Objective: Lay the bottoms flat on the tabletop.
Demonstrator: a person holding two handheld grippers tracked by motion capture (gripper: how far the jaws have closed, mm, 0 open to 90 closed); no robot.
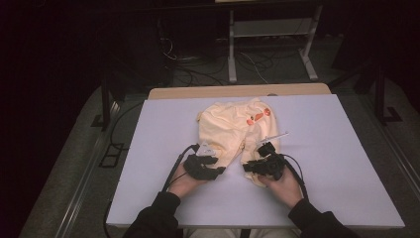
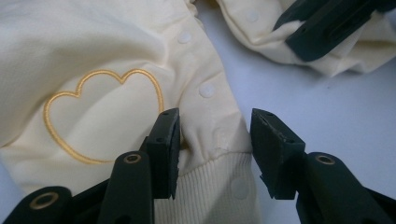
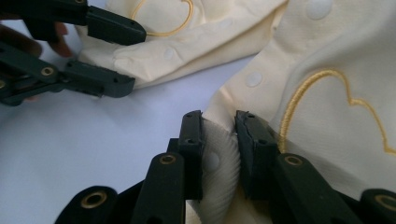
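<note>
One white table [image 1: 346,163] is being occupied mid-surface by a pale yellow baby garment [image 1: 233,131], legs running toward the person. R cuff [image 3: 222,163] is being pinched by right gripper [image 3: 219,140]. L cuff [image 2: 212,186] is being straddled, jaws half-wide, not yet pressed, by left gripper [image 2: 215,149].

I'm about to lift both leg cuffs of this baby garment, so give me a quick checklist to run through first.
1. Right gripper pinching the right ribbed cuff: ok, both pads press on it.
2. Left gripper closed on the left ribbed cuff: not ok, cuff lies between the pads, a gap shows at one pad.
3. Grippers apart from each other: ok.
4. Garment lying fully on the table: ok.
5. Snap buttons fastened: cannot tell.
</note>
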